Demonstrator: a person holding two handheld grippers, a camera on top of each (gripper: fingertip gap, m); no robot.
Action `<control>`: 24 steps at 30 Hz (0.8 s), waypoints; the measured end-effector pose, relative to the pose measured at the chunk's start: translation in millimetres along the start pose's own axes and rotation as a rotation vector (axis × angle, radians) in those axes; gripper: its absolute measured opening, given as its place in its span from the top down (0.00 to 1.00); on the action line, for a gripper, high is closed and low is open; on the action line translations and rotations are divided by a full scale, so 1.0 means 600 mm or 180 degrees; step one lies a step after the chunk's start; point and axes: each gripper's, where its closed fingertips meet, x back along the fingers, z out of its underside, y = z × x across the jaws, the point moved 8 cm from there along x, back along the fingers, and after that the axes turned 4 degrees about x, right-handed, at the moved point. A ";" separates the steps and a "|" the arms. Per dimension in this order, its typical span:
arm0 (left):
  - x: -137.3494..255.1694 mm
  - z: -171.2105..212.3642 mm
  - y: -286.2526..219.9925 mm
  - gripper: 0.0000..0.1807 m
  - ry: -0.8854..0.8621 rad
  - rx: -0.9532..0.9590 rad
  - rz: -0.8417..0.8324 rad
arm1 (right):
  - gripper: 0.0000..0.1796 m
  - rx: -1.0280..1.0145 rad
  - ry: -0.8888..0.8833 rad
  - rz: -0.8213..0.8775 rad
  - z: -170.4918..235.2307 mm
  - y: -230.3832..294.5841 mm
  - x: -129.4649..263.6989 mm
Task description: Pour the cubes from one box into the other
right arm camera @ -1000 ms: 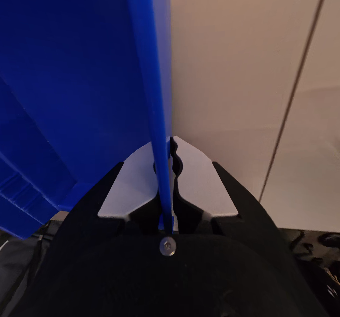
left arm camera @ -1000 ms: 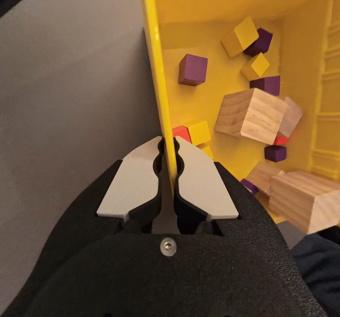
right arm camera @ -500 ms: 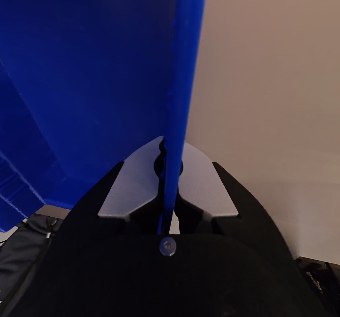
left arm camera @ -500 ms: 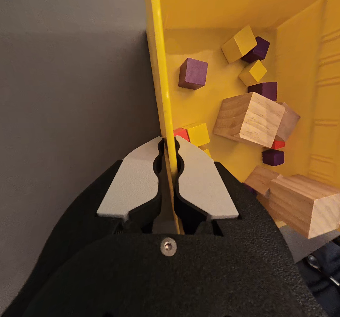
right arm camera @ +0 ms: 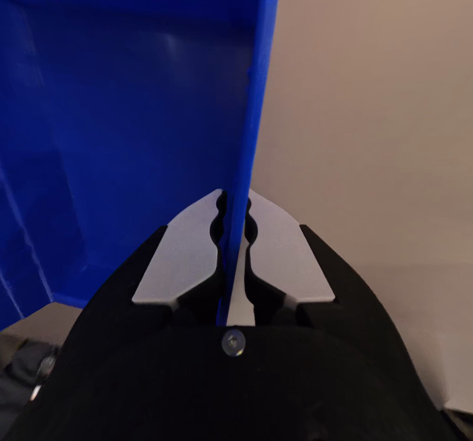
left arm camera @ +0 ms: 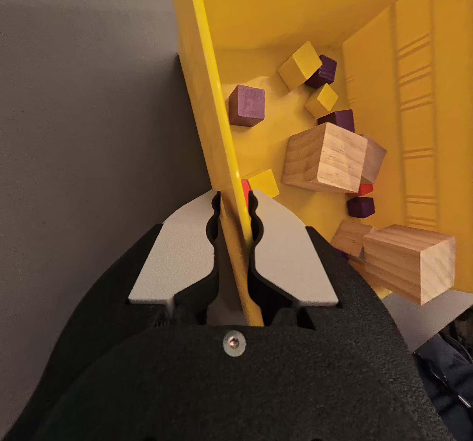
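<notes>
My left gripper (left arm camera: 234,193) is shut on the side wall of the yellow box (left arm camera: 256,13). Inside lie several cubes: a large wooden cube (left arm camera: 325,158), another wooden cube (left arm camera: 409,262) at the box's near edge, a purple cube (left arm camera: 247,104), small yellow cubes (left arm camera: 299,65), dark purple ones (left arm camera: 361,207) and red ones (left arm camera: 363,189). My right gripper (right arm camera: 235,194) is shut on the side wall of the blue box (right arm camera: 128,134). The blue box shows no cubes in the part I see.
A grey surface (left arm camera: 89,121) lies left of the yellow box. A beige surface (right arm camera: 371,121) lies right of the blue box. Dark cloth and small items (left arm camera: 450,367) show at the lower right of the left view and the lower left of the right view (right arm camera: 23,367).
The yellow box has tilted in my left gripper, its wall now leaning left. The cubes have barely shifted in the box. The blue box has swung in the right view, its wall now more upright.
</notes>
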 end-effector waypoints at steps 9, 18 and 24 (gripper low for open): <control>0.146 0.023 -0.011 0.79 -0.1435 -0.0266 -0.0196 | 0.85 0.0854 -0.2184 0.0960 0.012 0.060 0.192; 0.178 0.111 -0.029 0.73 -0.1758 -0.0239 0.0114 | 0.69 0.1251 -0.4139 0.0174 0.155 0.160 0.233; 0.125 0.118 -0.044 0.74 -0.1515 -0.0202 0.0223 | 0.69 0.1204 -0.4698 -0.0469 0.175 0.203 0.243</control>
